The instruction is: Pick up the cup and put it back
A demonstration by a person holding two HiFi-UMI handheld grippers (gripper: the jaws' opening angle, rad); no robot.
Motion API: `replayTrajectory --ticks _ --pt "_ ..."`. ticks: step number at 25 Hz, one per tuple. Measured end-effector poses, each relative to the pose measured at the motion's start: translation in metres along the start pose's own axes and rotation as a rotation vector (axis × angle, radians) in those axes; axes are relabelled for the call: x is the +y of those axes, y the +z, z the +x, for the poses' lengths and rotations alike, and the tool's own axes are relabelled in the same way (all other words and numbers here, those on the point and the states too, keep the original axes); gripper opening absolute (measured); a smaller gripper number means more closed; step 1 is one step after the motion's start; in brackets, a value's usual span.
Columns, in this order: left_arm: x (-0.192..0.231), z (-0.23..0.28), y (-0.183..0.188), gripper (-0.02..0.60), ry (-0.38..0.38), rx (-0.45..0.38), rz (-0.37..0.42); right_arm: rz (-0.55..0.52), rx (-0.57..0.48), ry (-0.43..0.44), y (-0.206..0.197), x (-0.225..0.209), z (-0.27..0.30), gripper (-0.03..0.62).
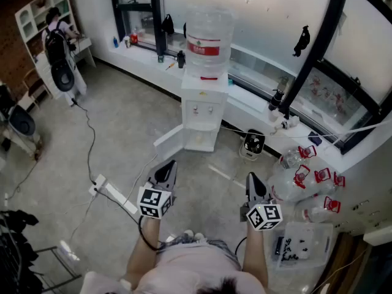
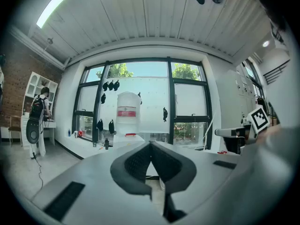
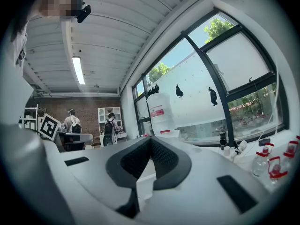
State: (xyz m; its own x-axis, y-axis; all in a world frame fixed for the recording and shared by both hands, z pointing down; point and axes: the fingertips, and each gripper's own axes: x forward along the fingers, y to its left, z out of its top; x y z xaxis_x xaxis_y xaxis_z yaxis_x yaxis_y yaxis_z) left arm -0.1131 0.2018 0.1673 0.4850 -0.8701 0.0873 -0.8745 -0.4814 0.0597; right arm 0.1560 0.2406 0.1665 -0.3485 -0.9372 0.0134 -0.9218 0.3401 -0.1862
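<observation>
No cup shows in any view. A white water dispenser (image 1: 200, 112) with a clear bottle (image 1: 209, 40) on top stands by the window, its lower door swung open; it also shows as the dispenser (image 2: 126, 125) in the left gripper view and the dispenser (image 3: 161, 121) in the right gripper view. My left gripper (image 1: 167, 167) is held above the floor, short of the dispenser, jaws shut and empty. My right gripper (image 1: 253, 182) hangs level with it to the right, jaws shut with nothing between them. Both point toward the dispenser.
A white power strip (image 1: 110, 192) with cables lies on the floor at the left. Several empty water bottles (image 1: 303, 176) and a plastic box (image 1: 300, 244) sit at the right. A small fan (image 1: 253, 143) stands by the sill. A person (image 1: 56, 45) stands far left at a shelf.
</observation>
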Motion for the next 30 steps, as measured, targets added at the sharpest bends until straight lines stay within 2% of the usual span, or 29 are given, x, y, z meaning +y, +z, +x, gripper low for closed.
replayTrajectory --ticks 16,30 --pt "-0.011 0.003 -0.007 0.025 -0.025 0.016 -0.010 0.002 0.014 -0.002 -0.003 0.001 -0.006 0.015" --pt "-0.010 -0.003 -0.013 0.025 -0.004 0.036 -0.014 0.035 0.002 0.025 -0.005 0.002 -0.007 0.017"
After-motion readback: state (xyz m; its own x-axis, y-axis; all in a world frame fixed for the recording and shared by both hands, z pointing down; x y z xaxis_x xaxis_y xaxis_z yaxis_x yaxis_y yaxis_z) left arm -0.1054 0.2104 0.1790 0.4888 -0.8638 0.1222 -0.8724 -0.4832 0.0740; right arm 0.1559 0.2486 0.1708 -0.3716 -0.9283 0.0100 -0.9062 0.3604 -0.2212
